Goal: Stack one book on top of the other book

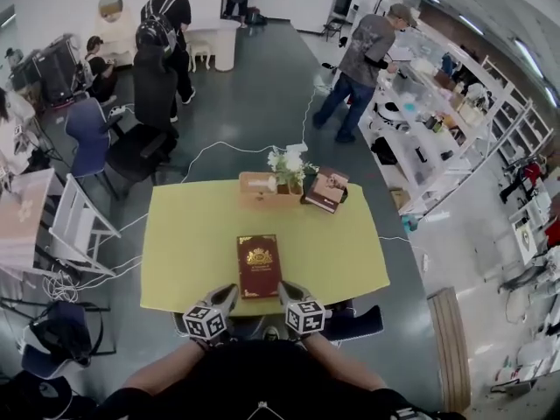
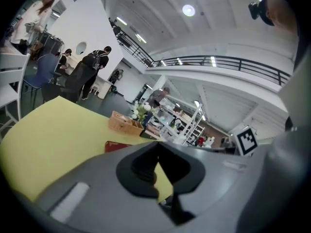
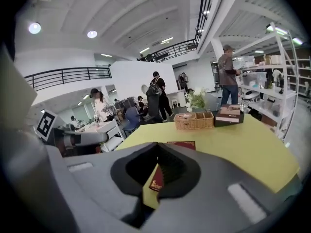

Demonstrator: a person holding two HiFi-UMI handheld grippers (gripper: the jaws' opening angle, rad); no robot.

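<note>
Under the head camera, a wide yellow rectangular desk (image 1: 184, 234) filled the middle of a grey-floored workroom. At its near edge the left gripper (image 1: 231, 290) and the right gripper (image 1: 285, 289), grey shells each bearing a cube with square markers, pointed toward the far side, a little way apart. The left one's jaws were pressed together with nothing between them, only a sliver of desk showing through the gap below the pads. The right one's jaws were likewise pressed together and empty. A dark red hardcover book with a gold emblem (image 1: 259, 266) lay flat near the desk's near edge, its near end between the two grippers' tips. At the far edge stood a low wicker basket (image 1: 255, 186). Just right of it lay a thick dark book with a pale pink cover (image 1: 326, 190), well apart from the red one. Small white flowers (image 1: 289, 166) rose between basket and book.
</note>
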